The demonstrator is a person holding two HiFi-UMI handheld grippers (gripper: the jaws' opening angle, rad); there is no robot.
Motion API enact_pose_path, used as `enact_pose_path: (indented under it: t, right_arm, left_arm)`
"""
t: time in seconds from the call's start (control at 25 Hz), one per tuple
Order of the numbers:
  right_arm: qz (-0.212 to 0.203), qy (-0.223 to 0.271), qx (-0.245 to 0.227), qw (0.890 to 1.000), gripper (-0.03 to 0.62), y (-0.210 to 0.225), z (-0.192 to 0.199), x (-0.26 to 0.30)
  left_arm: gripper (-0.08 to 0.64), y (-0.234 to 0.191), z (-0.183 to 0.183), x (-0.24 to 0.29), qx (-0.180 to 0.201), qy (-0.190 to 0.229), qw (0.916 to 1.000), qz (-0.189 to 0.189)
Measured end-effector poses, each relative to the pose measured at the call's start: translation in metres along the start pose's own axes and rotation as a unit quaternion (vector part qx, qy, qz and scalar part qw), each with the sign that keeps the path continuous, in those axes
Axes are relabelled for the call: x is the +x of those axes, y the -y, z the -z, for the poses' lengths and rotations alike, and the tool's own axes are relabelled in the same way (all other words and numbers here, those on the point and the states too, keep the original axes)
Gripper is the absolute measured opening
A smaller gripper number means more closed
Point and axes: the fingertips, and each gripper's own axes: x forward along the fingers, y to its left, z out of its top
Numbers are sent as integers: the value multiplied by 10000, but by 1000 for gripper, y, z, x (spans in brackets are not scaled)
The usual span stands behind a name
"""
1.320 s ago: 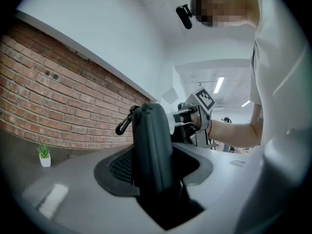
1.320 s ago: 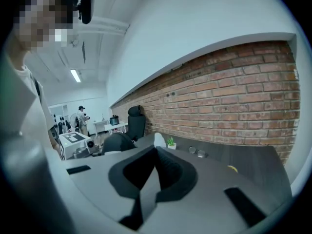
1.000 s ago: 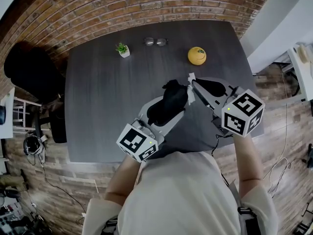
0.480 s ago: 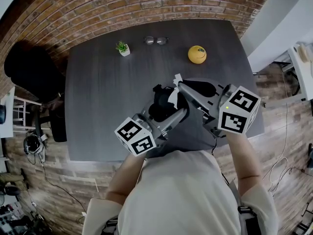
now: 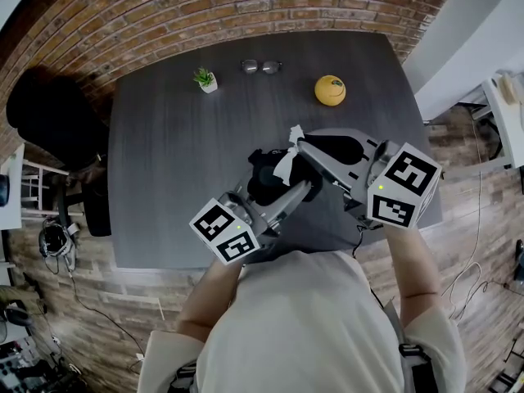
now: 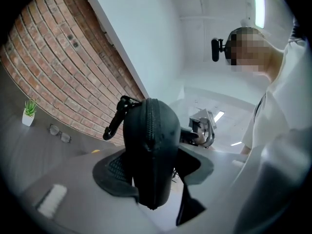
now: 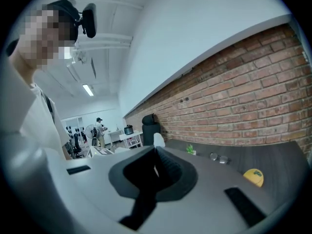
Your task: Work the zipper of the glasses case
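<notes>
Glasses case hangs over the table, toward its 6 o'clock edge, in head view. Left gripper view: left gripper, jaws just closed further, clamps it. Right gripper view: right gripper is pressed together with nothing visibly pinched; a tug might skid off the zipper.

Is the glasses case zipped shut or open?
Shut, where visible: the left gripper view shows the glasses case's zipper meshed down its facing edge, with no gap. Its far side is hidden.
</notes>
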Motion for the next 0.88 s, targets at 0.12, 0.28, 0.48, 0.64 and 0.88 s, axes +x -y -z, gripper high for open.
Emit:
enact_pose_path:
  t: [0.12,0.28,0.48,0.64,0.88]
  right_arm:
    - [140,-112,-89,9998,6,7,3,-7]
    - [238,-173,223,9993,6,22,17,-20]
    - [430,-175,376,9982,6,29,30,-22]
    - [633,-329,517,9961,6,39,55,-29]
    - [635,-401,759,9943,6,32,82,-22]
  left_arm:
    - [233,-2,-8,-4,-136,224,9997,23]
    - [233,-15,-32,-17,-413,602,9973,16]
    - [235,-15,-41,-16,-290,619,9976,60]
    - [236,-28,-58,-27,-558,972,9937,-52]
    - [238,-32,-68,-30,-613,1065,9923,-131]
